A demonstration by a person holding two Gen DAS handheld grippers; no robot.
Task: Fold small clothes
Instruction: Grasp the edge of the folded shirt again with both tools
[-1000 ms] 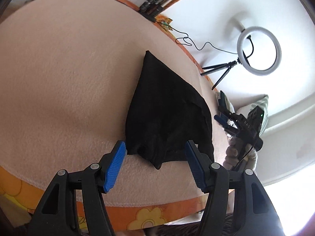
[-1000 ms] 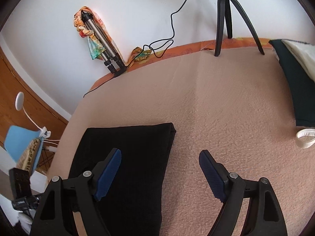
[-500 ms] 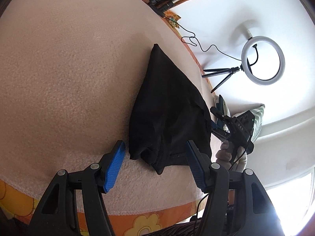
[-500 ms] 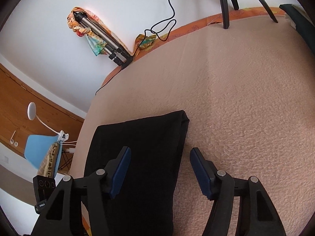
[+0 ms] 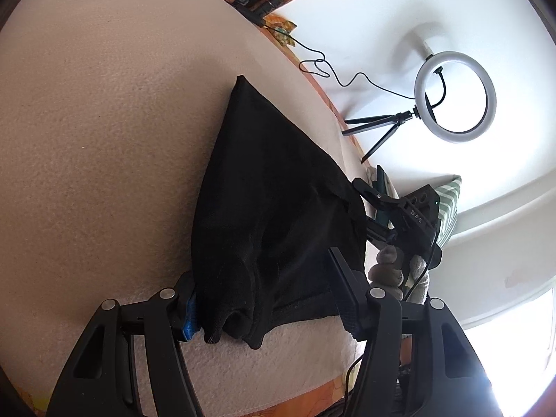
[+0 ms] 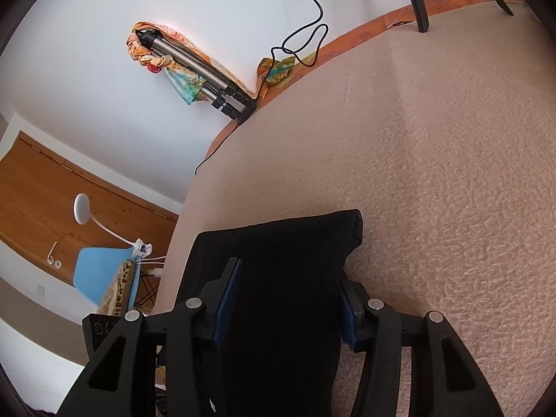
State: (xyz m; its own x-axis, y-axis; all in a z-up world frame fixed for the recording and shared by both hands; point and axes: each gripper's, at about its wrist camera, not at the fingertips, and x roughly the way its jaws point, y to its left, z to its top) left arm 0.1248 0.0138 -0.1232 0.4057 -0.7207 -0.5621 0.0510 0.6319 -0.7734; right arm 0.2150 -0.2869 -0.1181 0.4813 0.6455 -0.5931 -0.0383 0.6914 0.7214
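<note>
A black garment [image 5: 264,191] lies on the pink fleece blanket [image 5: 104,139], one corner pointing away and its near end crumpled. My left gripper [image 5: 266,307] straddles that crumpled end with its jaws apart; the cloth brushes the left blue pad. In the right wrist view the same garment [image 6: 285,250] runs between the jaws of my right gripper [image 6: 288,307]. These jaws are closing around the cloth's side edge, and it has not gathered between the pads. The left wrist view shows the right gripper [image 5: 410,215] and its gloved hand [image 5: 385,267] at the garment's far side.
A ring light [image 5: 455,97] on a small tripod stands at the bed's far edge, its cable [image 5: 323,69] trailing along the wall. A folded tripod [image 6: 198,73] leans on the wall. A striped pillow [image 5: 448,201] lies behind the right gripper. A blue chair [image 6: 100,271] stands beside the bed.
The left gripper has slid forward, so the garment's crumpled end now sits between its jaws. The right gripper has dropped onto the garment's edge and its jaws have narrowed around the cloth.
</note>
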